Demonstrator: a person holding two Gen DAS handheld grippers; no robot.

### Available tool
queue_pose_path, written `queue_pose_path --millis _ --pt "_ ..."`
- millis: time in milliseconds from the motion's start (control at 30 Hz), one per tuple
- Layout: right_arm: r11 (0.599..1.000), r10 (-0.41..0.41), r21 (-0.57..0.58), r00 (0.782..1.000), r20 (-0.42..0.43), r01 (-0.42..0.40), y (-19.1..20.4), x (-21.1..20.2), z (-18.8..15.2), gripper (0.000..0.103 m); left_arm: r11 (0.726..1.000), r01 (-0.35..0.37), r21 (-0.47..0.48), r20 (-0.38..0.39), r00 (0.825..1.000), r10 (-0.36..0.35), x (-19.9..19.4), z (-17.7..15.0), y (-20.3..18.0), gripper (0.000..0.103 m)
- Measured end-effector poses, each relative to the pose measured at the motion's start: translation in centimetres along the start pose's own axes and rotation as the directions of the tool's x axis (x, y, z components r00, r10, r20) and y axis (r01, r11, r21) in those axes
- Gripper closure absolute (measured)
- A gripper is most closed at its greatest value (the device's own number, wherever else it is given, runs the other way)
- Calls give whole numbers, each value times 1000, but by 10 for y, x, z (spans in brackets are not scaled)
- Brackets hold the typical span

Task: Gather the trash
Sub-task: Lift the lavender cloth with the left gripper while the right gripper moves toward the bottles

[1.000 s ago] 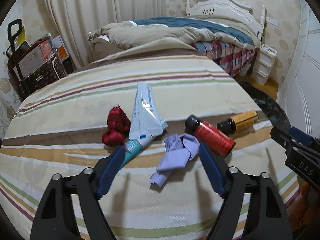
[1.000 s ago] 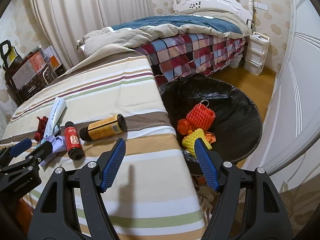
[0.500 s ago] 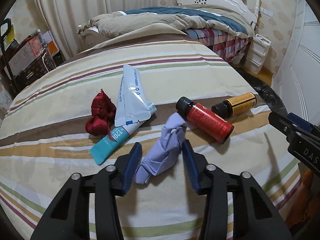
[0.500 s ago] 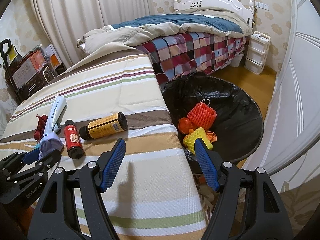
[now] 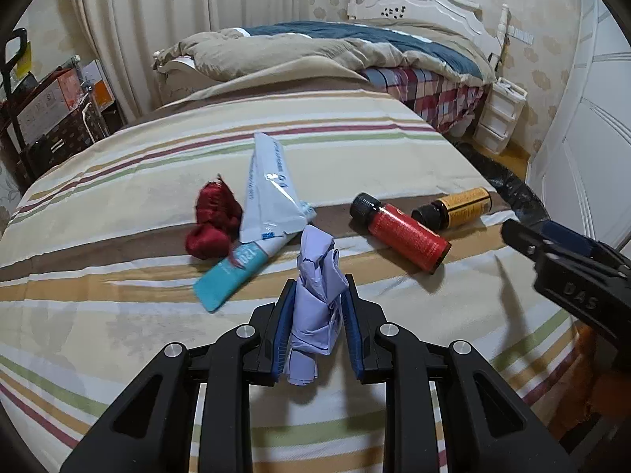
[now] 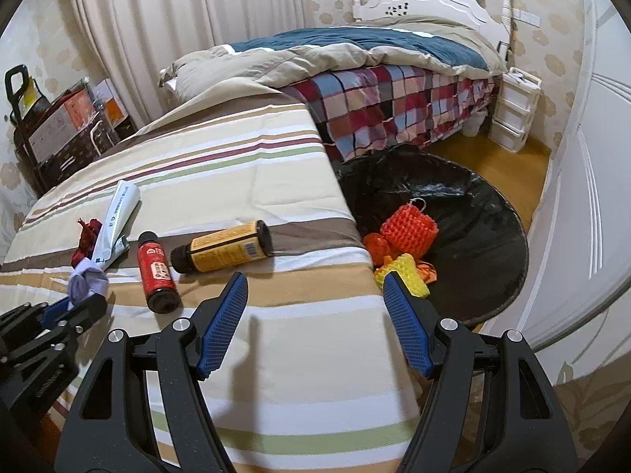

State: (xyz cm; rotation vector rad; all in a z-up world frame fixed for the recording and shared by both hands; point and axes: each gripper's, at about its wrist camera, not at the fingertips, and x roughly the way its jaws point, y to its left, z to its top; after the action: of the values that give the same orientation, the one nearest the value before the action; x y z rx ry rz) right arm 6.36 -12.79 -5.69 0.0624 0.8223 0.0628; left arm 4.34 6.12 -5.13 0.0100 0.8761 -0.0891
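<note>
On the striped cloth lie a red wad, a white and teal tube, a red bottle and a yellow-labelled brown bottle. My left gripper is closing, and its blue pads press both sides of a crumpled purple wad that stands up between them. In the right wrist view that wad shows at the far left. My right gripper hangs open over the cloth's right edge with nothing between its fingers, next to the black-lined bin.
The bin holds an orange mesh piece and a yellow one. Behind it a bed with a checked blanket stands, with white drawers at its side. Boxes and a trolley crowd the far left corner.
The left gripper's jaws have come together from wide open onto the purple wad, squeezing it upright. The right gripper has kept still and open.
</note>
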Motion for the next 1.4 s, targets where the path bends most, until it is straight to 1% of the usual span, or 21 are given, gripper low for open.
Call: queue_pose_path --millis 133,300,467,633,933,1167,1400 --pt "1000 -2 1 1000 3 2 2 4 8 34 1000 -6 -14 19 1000 6 -8 1 8 77" --pt "999 -28 20 1000 10 28 -4 15 25 34 999 -37 -29 44 998 38 -16 1 20 77" --pt "998 -46 46 999 -1 46 -12 29 40 34 997 -53 -57 39 998 56 -16 0 36 77" --pt "998 -58 36 998 -30 59 -11 41 44 34 995 -66 -71 30 997 68 -13 -2 44 77" --pt "999 -47 -8 997 -55 47 3 36 34 34 994 -70 -85 23 997 73 -13 -6 51 77" --pt "998 -11 -56 997 -71 7 22 27 20 34 993 -75 -93 25 997 78 -13 -5 56 77" --pt "996 29 -87 995 -90 -37 38 24 14 34 990 -88 -108 25 996 91 -14 -7 62 77"
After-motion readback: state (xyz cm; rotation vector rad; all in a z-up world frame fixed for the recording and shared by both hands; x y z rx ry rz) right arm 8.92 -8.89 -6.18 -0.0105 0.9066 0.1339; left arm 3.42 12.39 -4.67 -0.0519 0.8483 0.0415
